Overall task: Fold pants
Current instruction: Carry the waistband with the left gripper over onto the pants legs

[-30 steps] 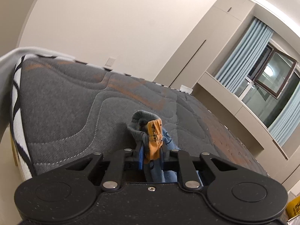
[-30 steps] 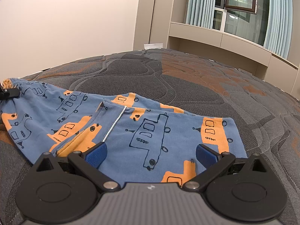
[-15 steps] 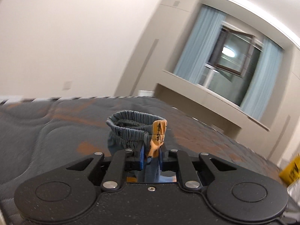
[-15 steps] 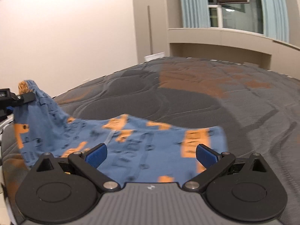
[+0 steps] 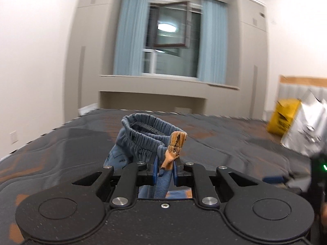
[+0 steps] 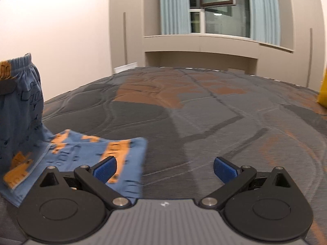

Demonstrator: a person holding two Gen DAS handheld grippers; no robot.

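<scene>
The left tongs (image 5: 165, 170) pinch the blue patterned pants' (image 6: 85, 155) elastic waistband (image 5: 150, 131), lifting it off the mattress (image 6: 204, 110); the right tongs (image 6: 165, 168) hover spread.

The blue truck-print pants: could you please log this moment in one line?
left gripper: shut on blue truck-print pants, waistband lifted | right gripper: open | leg end on grey quilted mattress

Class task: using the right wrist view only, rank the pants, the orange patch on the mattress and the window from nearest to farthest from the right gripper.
From the right gripper:
1. Pants, lower left, reaching under its left finger.
2. Orange patch, mid-mattress, ahead.
3. Window, on the far wall, top.
</scene>
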